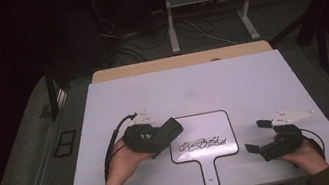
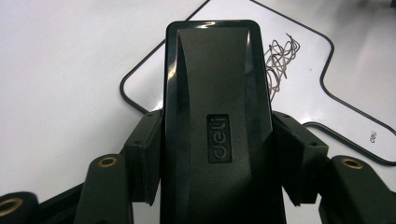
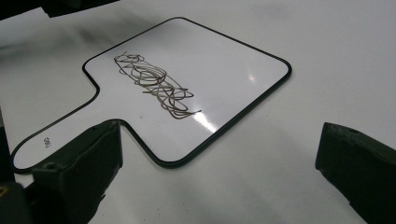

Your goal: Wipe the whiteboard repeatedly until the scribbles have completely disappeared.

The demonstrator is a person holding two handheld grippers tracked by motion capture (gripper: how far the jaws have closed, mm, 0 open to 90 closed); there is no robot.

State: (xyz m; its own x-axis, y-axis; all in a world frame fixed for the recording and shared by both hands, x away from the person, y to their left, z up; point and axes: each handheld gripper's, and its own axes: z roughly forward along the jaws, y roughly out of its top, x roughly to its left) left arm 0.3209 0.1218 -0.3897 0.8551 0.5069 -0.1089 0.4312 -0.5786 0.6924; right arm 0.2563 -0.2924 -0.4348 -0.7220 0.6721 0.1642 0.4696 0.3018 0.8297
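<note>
A small paddle-shaped whiteboard (image 1: 200, 126) with a black rim lies flat on the white tabletop, its handle toward the person. A dark scribble (image 1: 202, 143) runs across its lower half. My left gripper (image 1: 161, 137) hovers at the board's left edge, shut on a black Deli eraser (image 1: 172, 127). In the left gripper view the eraser (image 2: 217, 88) stands between both pads (image 2: 147, 144), above the board's (image 2: 327, 98) corner. My right gripper (image 1: 256, 136) rests to the right of the board, open with nothing between its fingers. The right gripper view shows the board (image 3: 224, 70) and the scribble (image 3: 154, 84) ahead of its jaws.
The white tabletop (image 1: 177, 90) has a wooden strip (image 1: 182, 61) along its far edge. Beyond it stand the metal legs of a desk (image 1: 171, 25) and loose cables on a dark floor. A hand (image 1: 126, 162) holds the left gripper from below left.
</note>
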